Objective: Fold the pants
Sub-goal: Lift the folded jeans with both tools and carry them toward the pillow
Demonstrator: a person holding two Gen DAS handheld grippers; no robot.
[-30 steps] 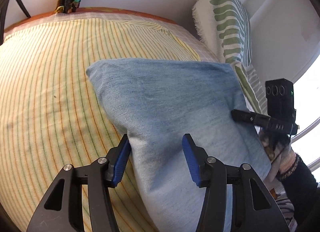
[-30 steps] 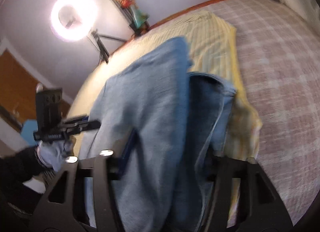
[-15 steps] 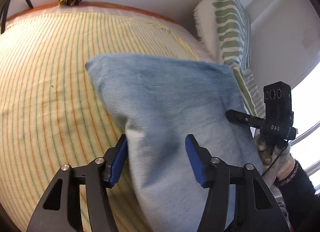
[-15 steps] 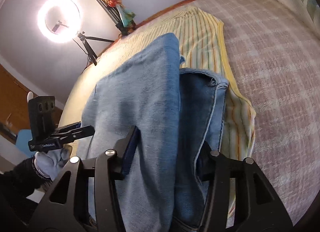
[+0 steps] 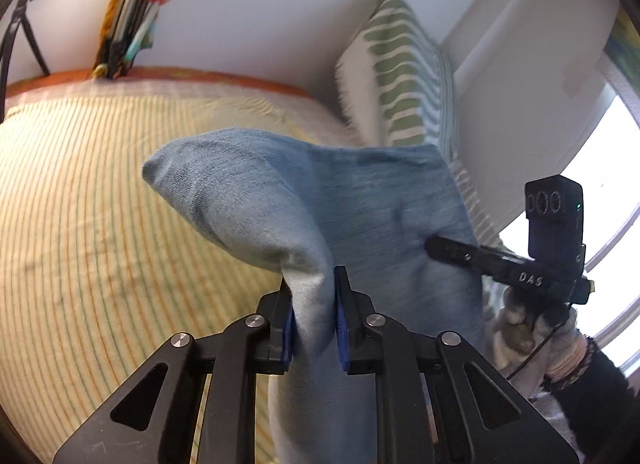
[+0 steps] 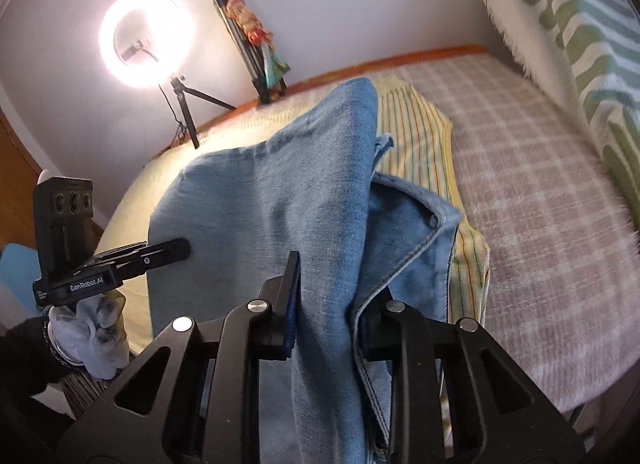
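Observation:
The light blue denim pants (image 5: 360, 200) hang lifted off the striped yellow sheet (image 5: 100, 204). My left gripper (image 5: 312, 284) is closing, its blue pads pinching a bunched edge of the denim between them. In the right wrist view the pants (image 6: 280, 204) rise in a fold, the waistband with its button (image 6: 432, 220) drooping on the right. My right gripper (image 6: 332, 296) is closing too, with denim squeezed between its fingers; the right pad is hidden by cloth. Each gripper shows in the other's view, held by a gloved hand (image 6: 92, 320).
A green-patterned pillow (image 5: 404, 76) leans on the wall at the bed's head. A pink plaid blanket (image 6: 540, 184) covers the bed's right part. A lit ring light (image 6: 146, 38) on a tripod and a bundle of folded stands (image 6: 256, 44) are beyond the far edge.
Both grippers went from wide open around the flat denim to pinched on it. Both have risen, lifting the near edge of the pants off the bed.

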